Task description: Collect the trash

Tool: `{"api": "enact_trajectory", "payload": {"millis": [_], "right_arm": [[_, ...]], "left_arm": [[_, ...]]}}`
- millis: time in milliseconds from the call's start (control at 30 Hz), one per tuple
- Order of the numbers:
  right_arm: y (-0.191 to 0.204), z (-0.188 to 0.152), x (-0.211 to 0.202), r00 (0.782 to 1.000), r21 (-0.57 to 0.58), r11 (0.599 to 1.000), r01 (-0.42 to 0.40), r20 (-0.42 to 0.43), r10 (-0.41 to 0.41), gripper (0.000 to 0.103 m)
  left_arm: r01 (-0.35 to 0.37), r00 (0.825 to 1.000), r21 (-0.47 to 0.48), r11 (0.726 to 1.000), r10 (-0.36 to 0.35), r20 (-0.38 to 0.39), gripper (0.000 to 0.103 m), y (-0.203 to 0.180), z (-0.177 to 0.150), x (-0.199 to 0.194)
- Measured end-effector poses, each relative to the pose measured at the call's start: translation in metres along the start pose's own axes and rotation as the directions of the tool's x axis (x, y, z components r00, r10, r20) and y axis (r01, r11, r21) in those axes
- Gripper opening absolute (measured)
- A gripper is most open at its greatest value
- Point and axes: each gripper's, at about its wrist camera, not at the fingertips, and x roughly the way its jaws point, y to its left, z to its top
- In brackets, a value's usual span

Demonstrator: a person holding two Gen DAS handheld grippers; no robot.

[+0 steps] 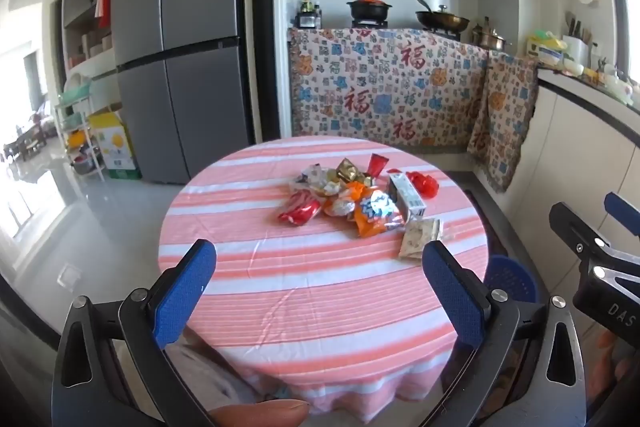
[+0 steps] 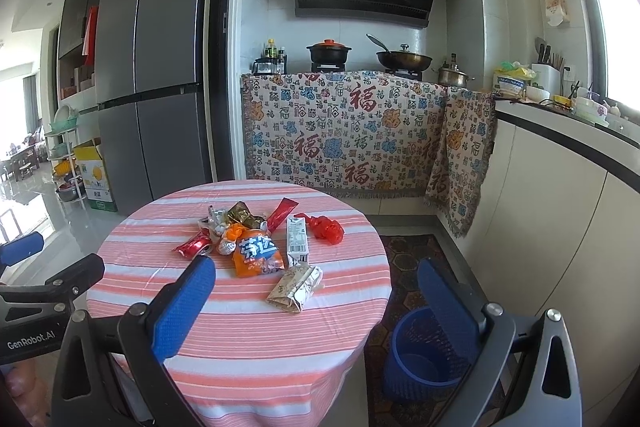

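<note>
I'm at the start, I reckon: nothing picked yet. Trash pile sits mid-surface on the striped cloth; blue bin on the floor just R of it. Both tools hang back off the near edge, level, facing the pile. L tool wide, empty; R tool wide, empty. Next: reach R fwd to the nearest foil wrapper, pinch its edge, swing over to the bin.

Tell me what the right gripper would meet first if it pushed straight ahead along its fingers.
Probably the folded beige wrapper at the near edge of the trash pile on the striped table. The right gripper is open and empty; depth is hard to judge.
</note>
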Motion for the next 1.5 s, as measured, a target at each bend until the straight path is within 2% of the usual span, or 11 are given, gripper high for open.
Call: {"api": "enact_trajectory", "payload": {"millis": [233,267,433,633,767,833,933,1000,1067,1267,1500], "right_arm": [[-0.003,-0.001,0.002,1.0,0.005,1.0,0.005,-0.008,-0.005,0.103],[-0.003,-0.002,0.002,1.0,0.006,1.0,0.005,-0.01,-0.005,0.103],[-0.003,-0.002,0.002,1.0,0.006,1.0,0.004,-0.011,-0.004,0.103],[-0.002,-0.004,0.004,1.0,0.005,1.0,0.009,-0.019,-0.009,0.103],[-0.003,-0.004,0.004,1.0,0.008,1.0,0.015,-0.018,-0.015,0.103],[-0.003,-0.004,0.005,1.0,0.009,1.0,0.016,-0.018,-0.016,0.103],[-0.002,-0.007,0.01,0.999,0.001,1.0,0.017,-0.027,-0.017,0.103],[-0.001,-0.01,0.02,0.999,0.002,1.0,0.009,-0.047,-0.009,0.103],[-0.001,-0.015,0.031,0.998,0.009,1.0,-0.001,-0.064,0.002,0.103],[-0.003,-0.043,0.085,0.988,0.046,0.998,-0.035,-0.151,0.041,0.103],[0.014,-0.074,0.17,0.953,0.082,0.994,-0.068,-0.291,0.089,0.103]], "left_arm": [[0.007,1.0,-0.007,1.0,-0.007,0.0,0.103,0.004,-0.002,-0.008],[0.024,1.0,-0.032,0.999,-0.023,0.015,0.103,0.001,0.001,-0.008],[0.016,1.0,-0.02,1.0,-0.016,0.011,0.103,0.0,0.001,-0.008],[-0.017,0.999,0.036,0.999,0.018,-0.04,0.103,0.0,-0.005,-0.002],[-0.014,0.999,0.02,1.0,0.015,-0.052,0.103,0.006,-0.008,0.003],[-0.031,0.995,0.031,0.999,0.034,-0.098,0.103,0.01,-0.008,0.006],[-0.063,0.992,0.032,0.998,0.066,-0.105,0.103,0.018,-0.013,0.018],[-0.059,0.989,0.007,0.998,0.059,-0.134,0.103,0.028,-0.019,0.031],[-0.057,0.992,-0.013,0.998,0.055,-0.115,0.103,0.036,-0.024,0.045],[-0.05,0.982,-0.078,0.996,0.034,-0.187,0.103,0.053,-0.035,0.08],[0.006,0.962,-0.168,0.986,-0.052,-0.268,0.103,0.044,-0.055,0.111]]}}
